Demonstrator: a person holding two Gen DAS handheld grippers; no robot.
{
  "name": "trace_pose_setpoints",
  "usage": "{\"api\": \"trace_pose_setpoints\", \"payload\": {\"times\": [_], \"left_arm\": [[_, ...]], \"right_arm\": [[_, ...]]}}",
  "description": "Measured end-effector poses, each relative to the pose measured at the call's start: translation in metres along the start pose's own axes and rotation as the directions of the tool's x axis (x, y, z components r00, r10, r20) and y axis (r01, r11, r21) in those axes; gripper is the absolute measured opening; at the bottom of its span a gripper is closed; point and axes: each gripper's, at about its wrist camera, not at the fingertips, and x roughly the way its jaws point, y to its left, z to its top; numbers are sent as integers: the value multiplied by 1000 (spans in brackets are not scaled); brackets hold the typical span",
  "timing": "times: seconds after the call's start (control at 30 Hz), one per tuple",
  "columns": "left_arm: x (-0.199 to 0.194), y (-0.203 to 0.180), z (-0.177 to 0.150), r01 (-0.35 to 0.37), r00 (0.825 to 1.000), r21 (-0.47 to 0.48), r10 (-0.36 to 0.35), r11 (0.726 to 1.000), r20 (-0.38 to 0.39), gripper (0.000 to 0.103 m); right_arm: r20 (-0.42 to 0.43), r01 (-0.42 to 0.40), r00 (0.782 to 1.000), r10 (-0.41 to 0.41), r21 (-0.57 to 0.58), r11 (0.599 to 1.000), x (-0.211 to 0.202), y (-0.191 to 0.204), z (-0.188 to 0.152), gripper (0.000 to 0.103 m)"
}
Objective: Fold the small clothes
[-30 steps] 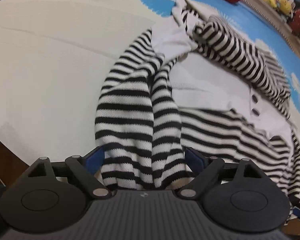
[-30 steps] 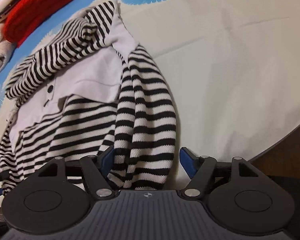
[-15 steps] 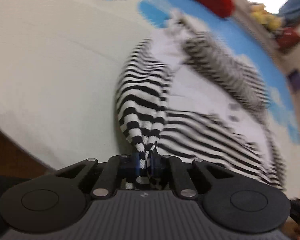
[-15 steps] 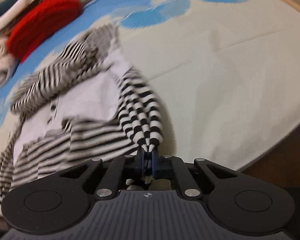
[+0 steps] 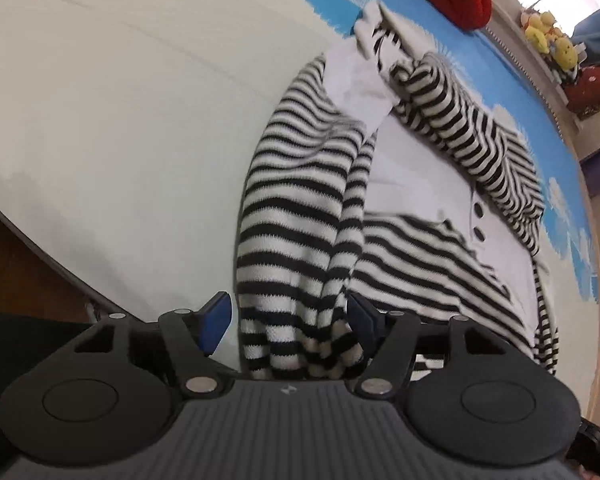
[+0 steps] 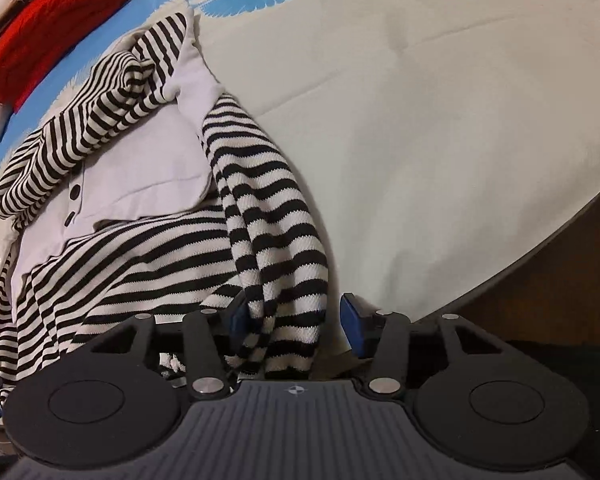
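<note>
A black-and-white striped knit top [image 5: 300, 208] with a white collar and dark buttons [image 5: 478, 222] lies crumpled on the cream sheet [image 5: 120, 120]. One striped fold runs down between the blue pads of my left gripper [image 5: 288, 320]. Its jaws are opening, and the left pad [image 5: 216, 318] stands apart from the cloth. In the right wrist view the same top [image 6: 268, 216] hangs a fold between the pads of my right gripper [image 6: 296, 320]. Those jaws are opening too, with a gap beside the right pad [image 6: 354, 326].
A red knitted piece [image 6: 48, 52] lies at the far end on the blue-patterned part of the sheet [image 5: 420, 20]. The surface's rounded edge [image 6: 540, 256] drops to brown floor close to both grippers. Yellow plush toys [image 5: 548, 36] sit beyond.
A second ago both grippers stood open around the striped folds. Half a second ago both were shut on them. Now both have reopened and the cloth lies loose between the pads.
</note>
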Motion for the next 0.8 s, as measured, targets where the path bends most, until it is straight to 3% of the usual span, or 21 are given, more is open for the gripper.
{"api": "trace_pose_setpoints", "payload": {"times": [0.17,0.23,0.27,0.3,0.33,0.4,0.67,0.8], "left_arm": [[10,1,-6,-30,999,22,31,999,-22,68],[10,-3,-8,-41,999,58,42,997,-13,51],[10,-5,-9,-33,999,74,34,997,-14,28],[9,-6,-9,-15,1000,79,16,997,-16,14],[7,-6,-9,2,1000,82,-1,997,-10,13],[1,-9,-9,1,1000,104,-3,995,18,9],[-21,-14,-11,24,996,128,-34,992,81,9],[-40,-22,-10,33,991,190,-56,981,119,9]], "right_arm": [[-2,18,1000,-18,-45,999,2,4,-2,50],[-1,19,1000,-20,-59,998,2,5,-3,49],[-1,17,1000,-17,-64,998,2,5,-4,47],[-2,5,1000,-6,-68,998,1,5,-4,36],[-4,-17,1000,16,-69,997,1,6,-4,20],[12,-48,999,49,-73,996,-4,7,-4,10],[86,-108,990,111,-37,993,-23,5,1,8],[147,-153,977,157,-40,987,-47,7,3,8]]}}
